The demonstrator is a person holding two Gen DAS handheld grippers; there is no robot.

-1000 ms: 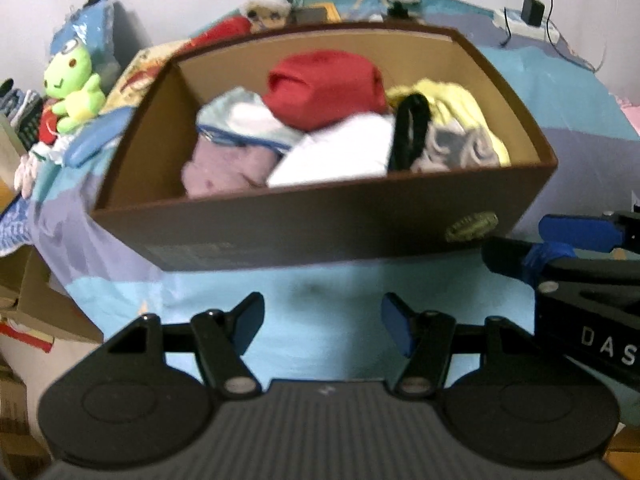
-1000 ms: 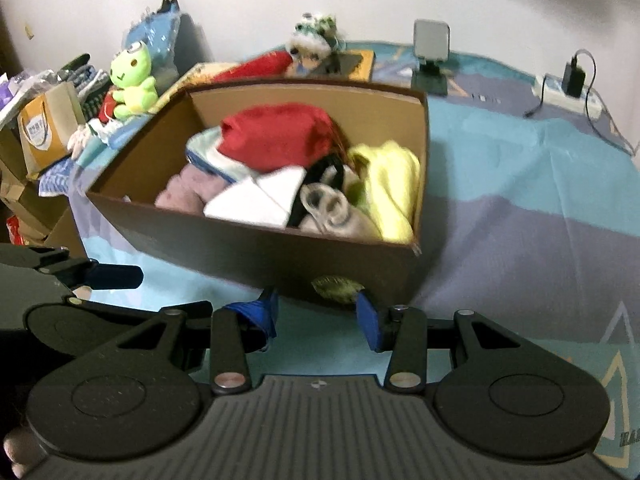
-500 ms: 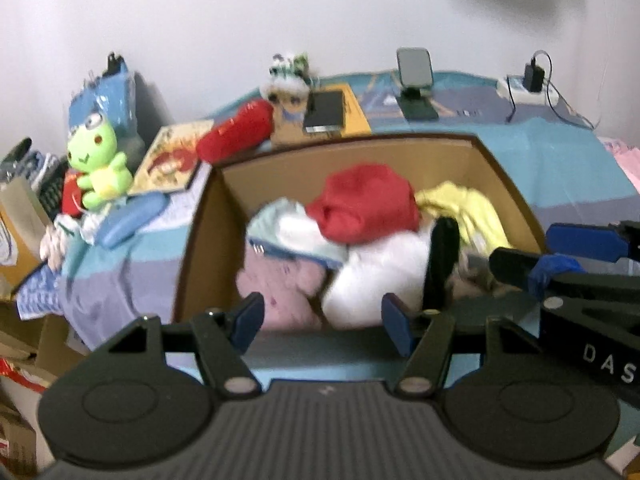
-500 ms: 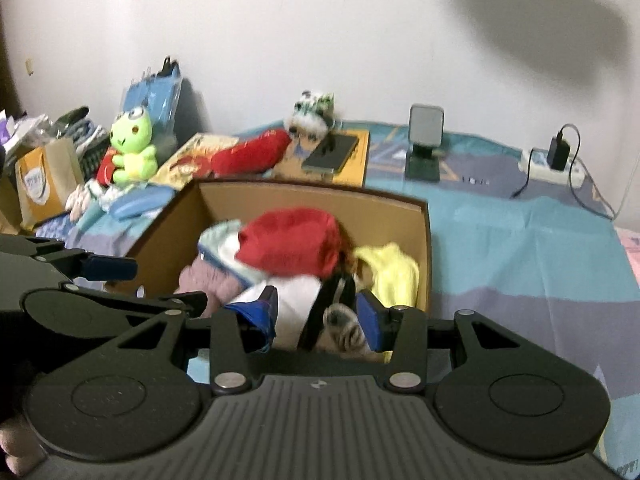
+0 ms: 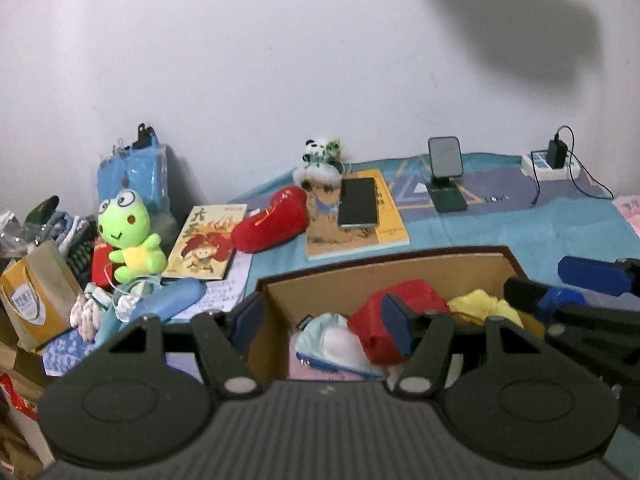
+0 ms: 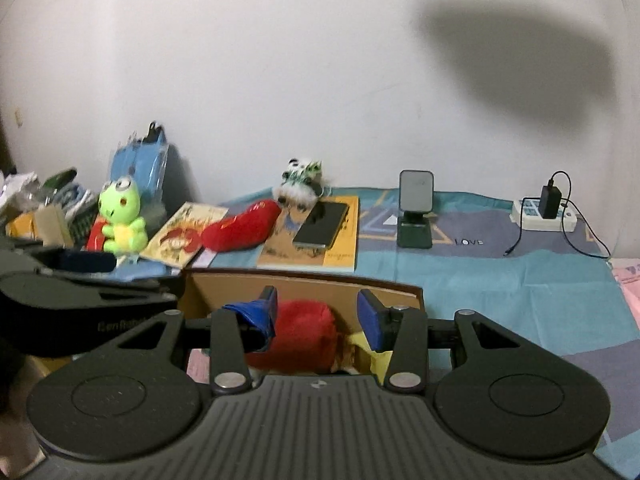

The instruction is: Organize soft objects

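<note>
Cardboard box (image 5: 400, 276) holds soft clothes; both fingers apart, empty, above it

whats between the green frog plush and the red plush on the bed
A picture book with a cartoon cover lies flat between the green frog plush and the red plush; both wrist views show it.

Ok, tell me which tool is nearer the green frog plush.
Left. The left tool hangs over the box's left end, on the side where the frog plush sits; the right tool is over the box further right, with the left one between.
</note>
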